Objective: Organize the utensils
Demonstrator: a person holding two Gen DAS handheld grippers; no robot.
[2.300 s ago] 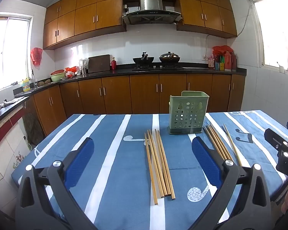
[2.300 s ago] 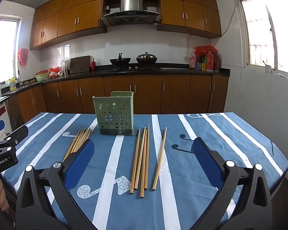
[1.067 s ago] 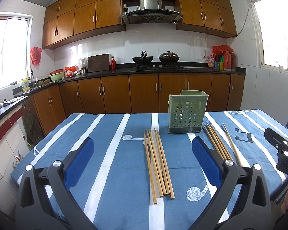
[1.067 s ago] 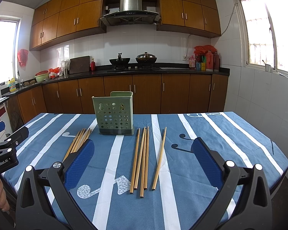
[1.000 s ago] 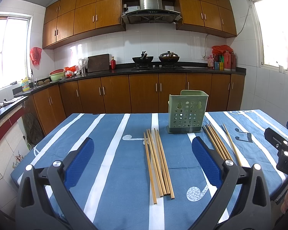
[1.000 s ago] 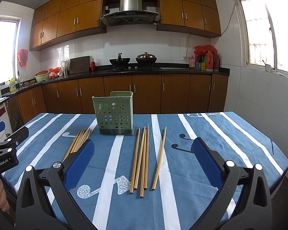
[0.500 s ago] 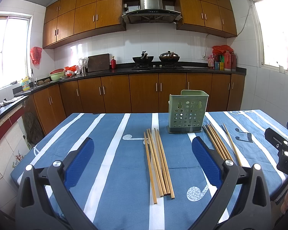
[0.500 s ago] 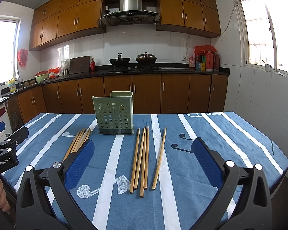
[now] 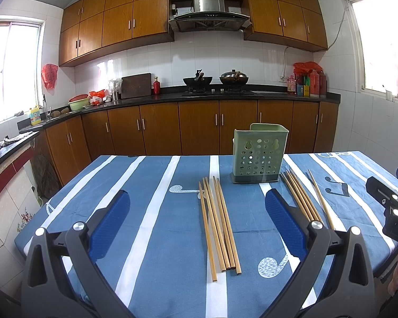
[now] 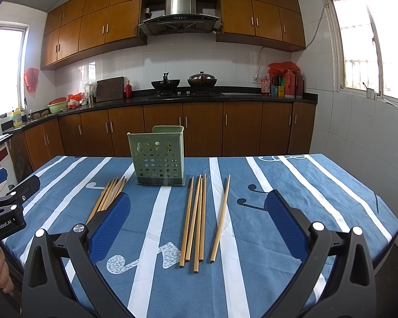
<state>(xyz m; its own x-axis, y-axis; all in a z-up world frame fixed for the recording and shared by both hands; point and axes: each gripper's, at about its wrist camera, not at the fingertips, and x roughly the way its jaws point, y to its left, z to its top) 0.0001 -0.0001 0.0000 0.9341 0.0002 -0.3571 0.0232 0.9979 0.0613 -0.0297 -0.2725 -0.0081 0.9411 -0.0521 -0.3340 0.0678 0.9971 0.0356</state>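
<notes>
A green perforated utensil holder [image 9: 260, 153] stands upright on the blue striped tablecloth [image 9: 156, 212]; it also shows in the right wrist view [image 10: 159, 156]. Two groups of wooden chopsticks lie flat in front of it. The left group [image 9: 219, 222] lies ahead of my left gripper [image 9: 197, 220], which is open and empty above the table. The right group [image 10: 197, 220] and a lone chopstick [image 10: 220, 217] lie ahead of my right gripper [image 10: 197, 220], also open and empty. The left group shows in the right wrist view [image 10: 108, 194], and the right group in the left wrist view [image 9: 299, 198].
The table's near edge runs just below both grippers. The other gripper's body shows at the right edge of the left wrist view [image 9: 390, 209] and the left edge of the right wrist view [image 10: 8, 212]. Kitchen cabinets and a counter [image 9: 199, 98] stand behind.
</notes>
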